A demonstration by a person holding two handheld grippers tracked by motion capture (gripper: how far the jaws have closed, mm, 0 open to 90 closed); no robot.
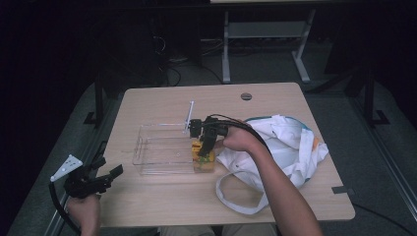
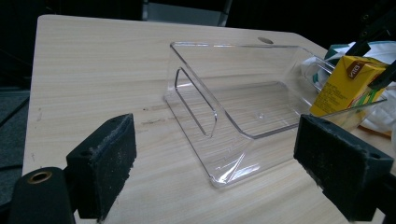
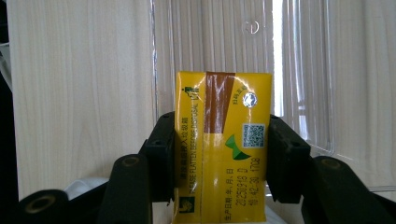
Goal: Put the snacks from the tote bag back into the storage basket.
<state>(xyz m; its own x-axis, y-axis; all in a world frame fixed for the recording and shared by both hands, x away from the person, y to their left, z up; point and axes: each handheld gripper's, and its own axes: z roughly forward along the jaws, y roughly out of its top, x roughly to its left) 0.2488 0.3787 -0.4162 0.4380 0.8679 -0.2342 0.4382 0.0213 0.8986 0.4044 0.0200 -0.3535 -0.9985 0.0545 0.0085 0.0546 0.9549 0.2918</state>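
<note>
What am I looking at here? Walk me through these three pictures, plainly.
A person sits at a wooden table with a hand-held two-jaw gripper in each hand. The high view looks down from above; the other two cameras ride on the grippers.

The right gripper is shut on a yellow juice carton, held at the near end of a clear plastic bin. The left gripper waits open at the table's edge, holding nothing; its view looks across at the bin.

A white cloth bag lies to the right of the bin.

Drink carton (image 3: 219,149) btm cut off by frame edge
</note>
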